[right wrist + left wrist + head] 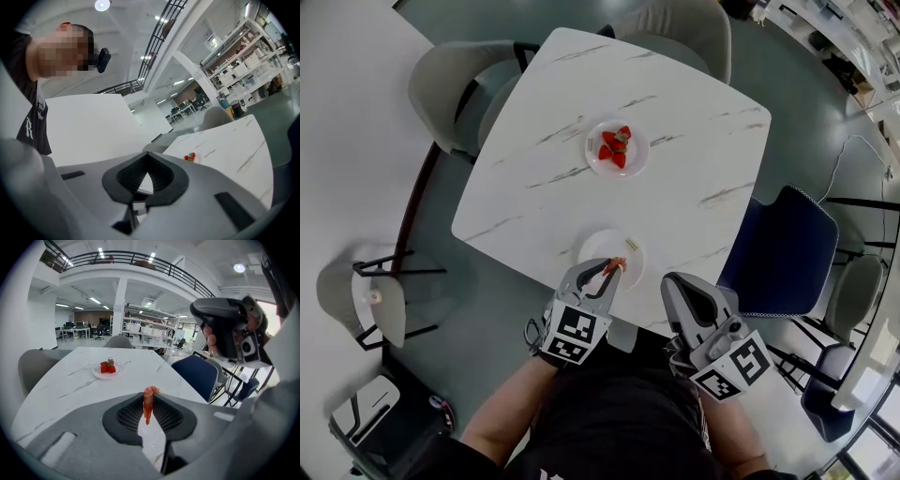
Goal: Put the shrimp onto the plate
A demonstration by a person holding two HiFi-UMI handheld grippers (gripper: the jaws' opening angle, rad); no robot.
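Note:
My left gripper is shut on an orange-red shrimp, held over the near white plate at the table's front edge. In the left gripper view the shrimp hangs pinched between the jaw tips of the left gripper, its tail pointing down. My right gripper hovers beside the table's near edge, right of the plate, jaws shut with nothing between them; the right gripper shows closed tips in its own view.
A second white plate with strawberries sits mid-table on the white marble table. Grey chairs stand at the far side, a blue chair at the right. A stool stands at the left.

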